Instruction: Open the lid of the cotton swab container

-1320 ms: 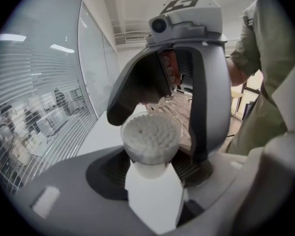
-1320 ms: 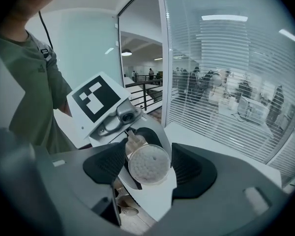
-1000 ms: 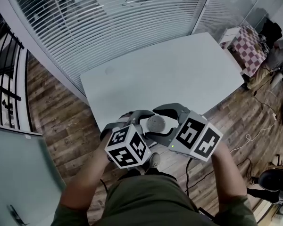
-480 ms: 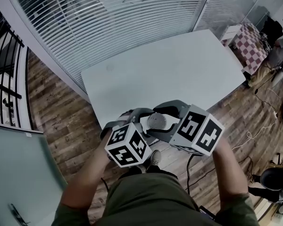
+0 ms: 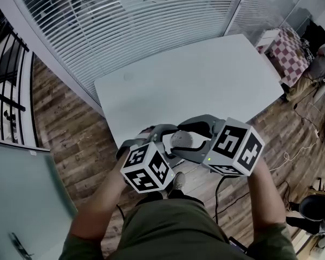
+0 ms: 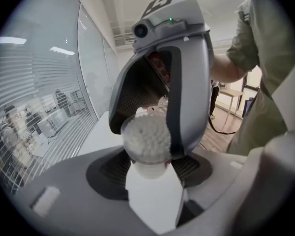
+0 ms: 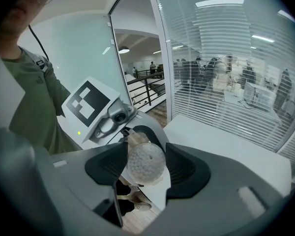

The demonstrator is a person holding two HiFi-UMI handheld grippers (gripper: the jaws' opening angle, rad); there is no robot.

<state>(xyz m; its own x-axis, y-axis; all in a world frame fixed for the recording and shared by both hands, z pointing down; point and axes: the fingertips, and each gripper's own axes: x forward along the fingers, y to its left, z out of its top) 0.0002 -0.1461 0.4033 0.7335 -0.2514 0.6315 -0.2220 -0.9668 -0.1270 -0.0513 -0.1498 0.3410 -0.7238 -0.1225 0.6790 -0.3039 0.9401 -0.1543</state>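
A small round clear cotton swab container [image 5: 181,140] packed with white swab tips is held in the air between my two grippers, above the near edge of the white table [image 5: 195,80]. My left gripper [image 5: 165,140] is shut on its lower part, and the container [image 6: 146,139] fills that gripper's view. My right gripper [image 5: 187,138] comes in from the other side with its jaws around the upper end. Those jaws have just been closing. In the right gripper view both pads meet the sides of the container [image 7: 145,162]. The lid's seam is not discernible.
A glass wall with blinds [image 5: 130,20] runs behind the table. Wooden floor [image 5: 59,140] lies to the left and right, with cables [image 5: 292,150] and a checkered seat [image 5: 291,56] at the right. The person's legs are directly below the grippers.
The right gripper's marker cube has rolled and shifted slightly to the right, and its jaws have drawn in on the container. The left gripper and the container have stayed in place.
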